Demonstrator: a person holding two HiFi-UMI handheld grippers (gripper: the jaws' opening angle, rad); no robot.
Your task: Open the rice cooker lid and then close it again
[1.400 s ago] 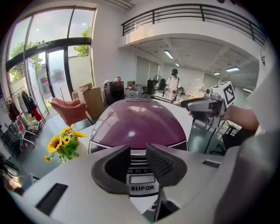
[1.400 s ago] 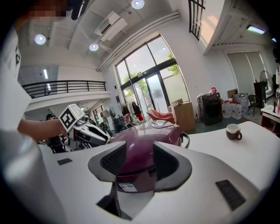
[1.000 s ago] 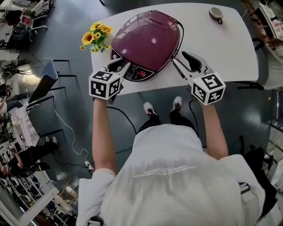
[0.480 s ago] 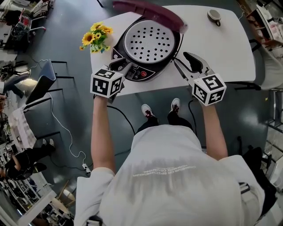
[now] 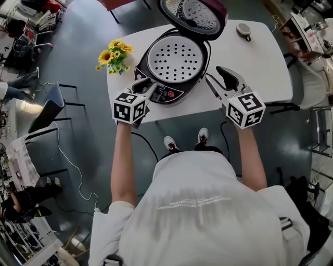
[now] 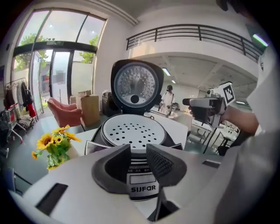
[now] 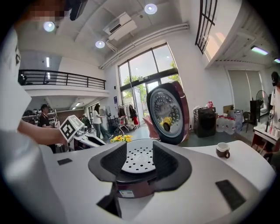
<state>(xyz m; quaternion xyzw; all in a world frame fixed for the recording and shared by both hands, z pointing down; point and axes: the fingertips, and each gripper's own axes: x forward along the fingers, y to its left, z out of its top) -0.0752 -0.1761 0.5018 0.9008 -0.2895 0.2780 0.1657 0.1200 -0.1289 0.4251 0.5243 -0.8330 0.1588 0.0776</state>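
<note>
Nearest me, my left hand-held gripper [image 5: 146, 83] sits at the front of the rice cooker [image 5: 141, 63]. Its jaws are partly apart and pinch nothing; between them I see only the control panel [image 6: 141, 177]. My right hand-held gripper [image 5: 213, 73] hangs just beside the cooker's right flank, apart from it. Its jaws also stand at a middling width and are empty.

The cooker stands on the white desk [image 5: 260, 67], towards the left half. Its lid [image 5: 195, 13] is up, standing nearly upright on the hinge at the back with its shiny inner face turned my way. I judge the opening done and the closing still to do. That should mean reaching up to the lid's top edge and pressing it down until it latches at the front.

In the cooker's mouth lies a round perforated steaming tray [image 5: 174, 58] that covers the opening. Nothing rests on it, and I cannot see what is under it. To the left of the cooker, at the desk's edge, is a bunch of sunflowers [image 5: 114, 51]; I cannot make out their holder. Farthest off, near the back right corner of the desk, stands a small cup [image 5: 243, 30], and I cannot tell what is in it.
</note>
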